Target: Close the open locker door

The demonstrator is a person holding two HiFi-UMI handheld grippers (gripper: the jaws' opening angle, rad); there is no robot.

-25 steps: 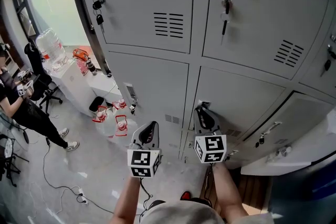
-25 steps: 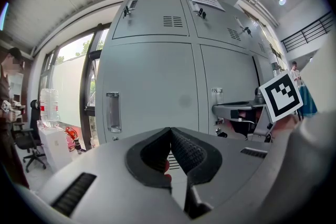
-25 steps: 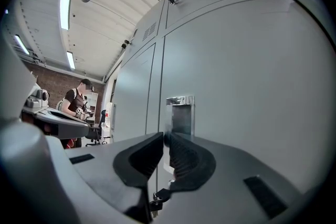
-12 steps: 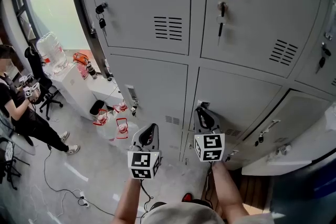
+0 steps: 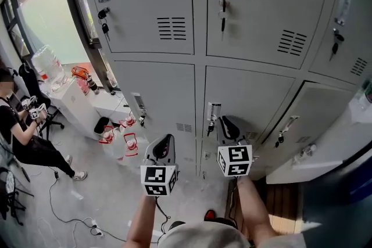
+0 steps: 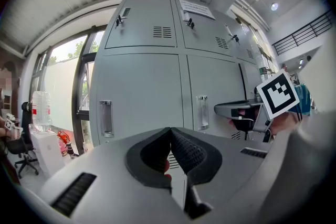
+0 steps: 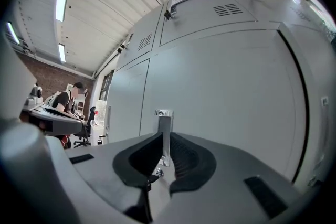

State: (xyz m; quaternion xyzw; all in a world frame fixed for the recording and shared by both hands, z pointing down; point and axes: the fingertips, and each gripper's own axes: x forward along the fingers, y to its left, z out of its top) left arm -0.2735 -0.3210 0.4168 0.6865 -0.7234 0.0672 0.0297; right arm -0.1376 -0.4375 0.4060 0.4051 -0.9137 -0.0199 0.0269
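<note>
A wall of grey lockers (image 5: 174, 20) faces me. The lower right locker door (image 5: 317, 116) stands ajar, swung out at an angle, with its handle (image 5: 285, 125) on the left side. My right gripper (image 5: 224, 121) is close to the middle lower door, right beside that door's handle (image 5: 213, 112). In the right gripper view its jaws (image 7: 164, 139) leave only a thin slit, and the handle (image 7: 163, 126) shows through it just beyond them. My left gripper (image 5: 164, 139) hangs lower left, off the lockers, pads (image 6: 186, 152) meeting at the tip, empty.
A person (image 5: 17, 125) sits at the far left by a chair. A water bottle (image 5: 46, 67) stands on a white unit, red-handled items (image 5: 131, 142) lie on the floor, and cables (image 5: 64, 206) run across it. Dark flooring (image 5: 285, 200) lies under the ajar door.
The view has swung right and down, so more of the right lockers shows. Both grippers keep almost the same place, the right one a little nearer the middle door's handle.
</note>
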